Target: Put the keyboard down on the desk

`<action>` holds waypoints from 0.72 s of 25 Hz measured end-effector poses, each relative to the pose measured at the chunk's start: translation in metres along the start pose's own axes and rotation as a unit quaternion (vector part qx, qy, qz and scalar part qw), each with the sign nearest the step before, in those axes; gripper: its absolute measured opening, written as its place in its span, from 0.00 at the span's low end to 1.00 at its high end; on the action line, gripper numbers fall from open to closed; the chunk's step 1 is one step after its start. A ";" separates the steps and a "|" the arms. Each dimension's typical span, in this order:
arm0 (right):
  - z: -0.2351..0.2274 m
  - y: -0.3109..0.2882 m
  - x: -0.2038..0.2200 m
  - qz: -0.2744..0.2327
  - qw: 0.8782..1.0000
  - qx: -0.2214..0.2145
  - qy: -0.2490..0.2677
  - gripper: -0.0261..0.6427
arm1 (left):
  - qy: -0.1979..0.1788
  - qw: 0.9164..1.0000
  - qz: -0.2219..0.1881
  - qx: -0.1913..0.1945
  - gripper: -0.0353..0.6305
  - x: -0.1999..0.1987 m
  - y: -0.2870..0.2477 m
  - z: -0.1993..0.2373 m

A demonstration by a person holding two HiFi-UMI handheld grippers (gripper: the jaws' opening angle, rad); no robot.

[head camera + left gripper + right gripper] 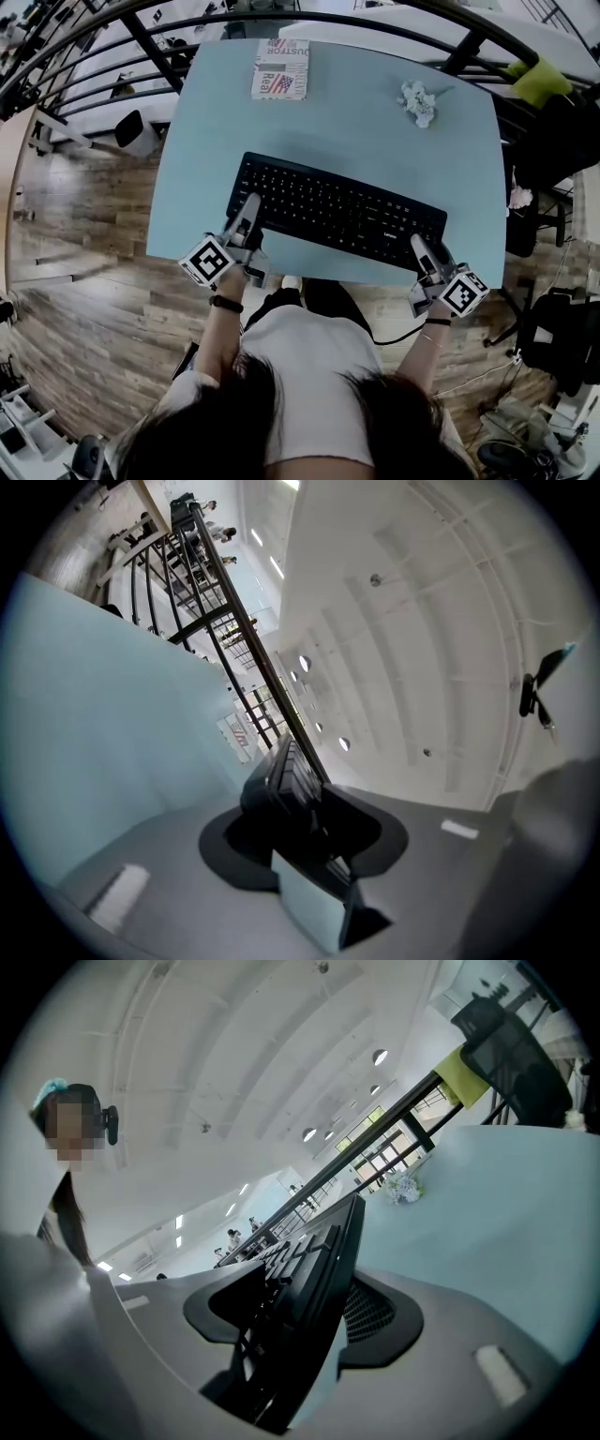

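A black keyboard (337,211) lies slantwise over the near half of the pale blue desk (356,131); I cannot tell whether it rests on the top or hangs just above it. My left gripper (251,202) is shut on the keyboard's left near corner, and my right gripper (417,246) is shut on its right near corner. In the left gripper view the keyboard (286,771) runs edge-on between the jaws of the left gripper (300,808), with the desk (94,714) on the left. In the right gripper view the keyboard (314,1260) fills the gap of the right gripper (309,1307).
A box with stars-and-stripes print (280,68) sits at the desk's far edge. A small white flower cluster (418,101) lies at the far right. Black railings (141,37) curve behind the desk. A dark chair (562,122) stands to the right, on wooden floor (84,281).
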State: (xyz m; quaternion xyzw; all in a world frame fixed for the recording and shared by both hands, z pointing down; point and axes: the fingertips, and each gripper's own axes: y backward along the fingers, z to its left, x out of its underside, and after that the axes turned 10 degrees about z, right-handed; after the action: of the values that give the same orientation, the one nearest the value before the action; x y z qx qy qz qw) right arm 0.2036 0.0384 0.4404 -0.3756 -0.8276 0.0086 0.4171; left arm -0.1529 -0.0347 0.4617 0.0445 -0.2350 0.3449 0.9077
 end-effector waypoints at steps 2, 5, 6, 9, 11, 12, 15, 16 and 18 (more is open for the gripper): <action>-0.012 -0.010 -0.022 0.003 1.000 -0.007 0.005 0.37 | -0.008 1.000 -0.008 -0.004 0.27 -0.008 -0.019 -0.003; -0.026 -0.021 -0.048 0.007 1.000 -0.018 0.013 0.37 | -0.014 1.000 -0.021 -0.005 0.27 -0.017 -0.040 -0.010; -0.030 -0.023 -0.057 0.008 1.000 -0.021 0.015 0.37 | -0.015 1.000 -0.027 -0.001 0.27 -0.019 -0.048 -0.014; -0.043 -0.031 -0.079 0.015 0.999 -0.031 0.023 0.37 | -0.007 0.999 -0.041 0.000 0.27 -0.020 -0.066 -0.018; -0.051 -0.041 -0.089 0.023 0.999 -0.036 0.025 0.37 | 0.001 0.999 -0.049 -0.009 0.27 -0.021 -0.075 -0.012; -0.055 -0.048 -0.092 0.027 0.999 -0.039 0.026 0.37 | 0.003 0.999 -0.052 -0.014 0.27 -0.023 -0.078 -0.008; -0.061 -0.058 -0.099 0.032 0.998 -0.043 0.026 0.37 | -0.002 0.998 -0.057 -0.019 0.27 -0.029 -0.085 -0.004; -0.062 -0.059 -0.099 0.032 0.998 -0.045 0.025 0.37 | -0.004 0.998 -0.058 -0.019 0.27 -0.029 -0.085 -0.005; -0.062 -0.059 -0.099 0.032 0.998 -0.047 0.023 0.37 | -0.005 0.998 -0.058 -0.021 0.27 -0.030 -0.084 -0.007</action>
State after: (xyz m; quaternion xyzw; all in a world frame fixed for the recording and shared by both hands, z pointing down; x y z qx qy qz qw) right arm 0.2468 -0.0848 0.4323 -0.4210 -0.8051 -0.0258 0.4171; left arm -0.1151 -0.1146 0.4483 0.0409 -0.2435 0.2861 0.9258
